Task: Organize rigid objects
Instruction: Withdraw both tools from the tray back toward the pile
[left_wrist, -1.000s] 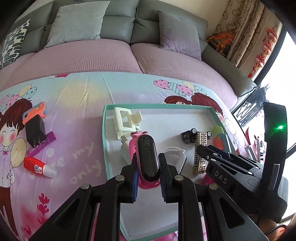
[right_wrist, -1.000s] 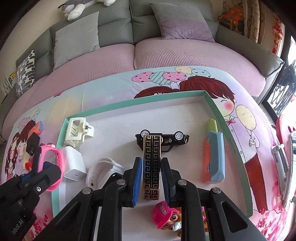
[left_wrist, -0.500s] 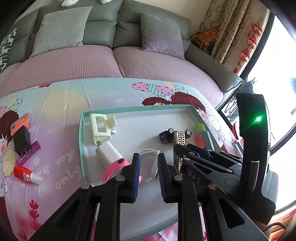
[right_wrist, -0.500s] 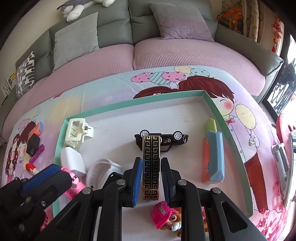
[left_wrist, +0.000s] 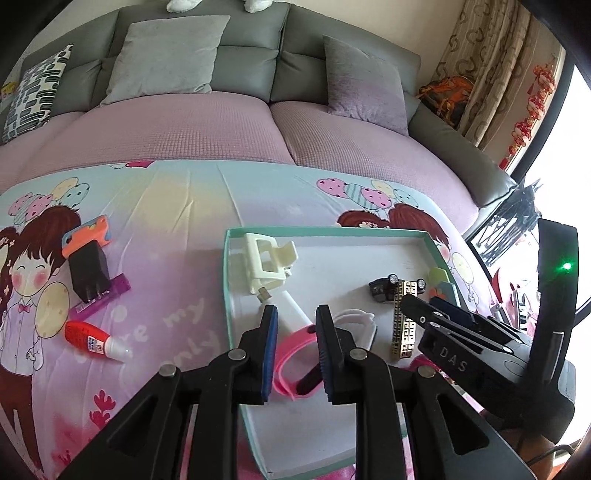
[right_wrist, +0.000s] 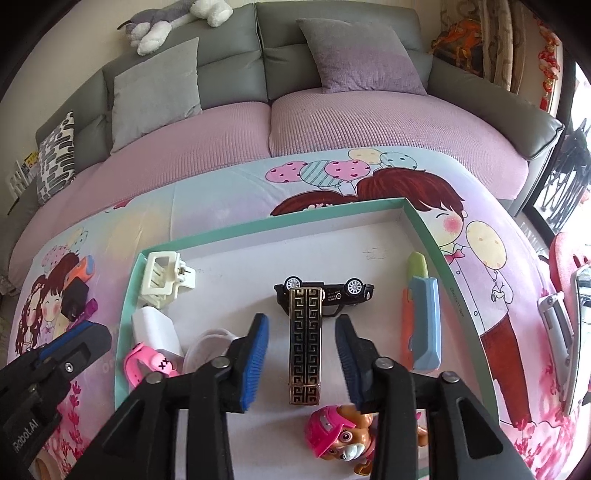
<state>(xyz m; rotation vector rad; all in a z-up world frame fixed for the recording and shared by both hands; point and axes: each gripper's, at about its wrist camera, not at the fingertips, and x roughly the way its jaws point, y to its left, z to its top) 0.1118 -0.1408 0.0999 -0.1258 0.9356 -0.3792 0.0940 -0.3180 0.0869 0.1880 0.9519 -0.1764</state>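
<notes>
One long black bar (right_wrist: 305, 343) with gold fret pattern lies flat between parted jaws.

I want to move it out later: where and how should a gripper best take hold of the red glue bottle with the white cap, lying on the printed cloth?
Grip the red glue bottle across its wide red body, coming from above. It lies flat on the printed cloth with space around it, and the white cap tapers, so it would likely slip.
</notes>
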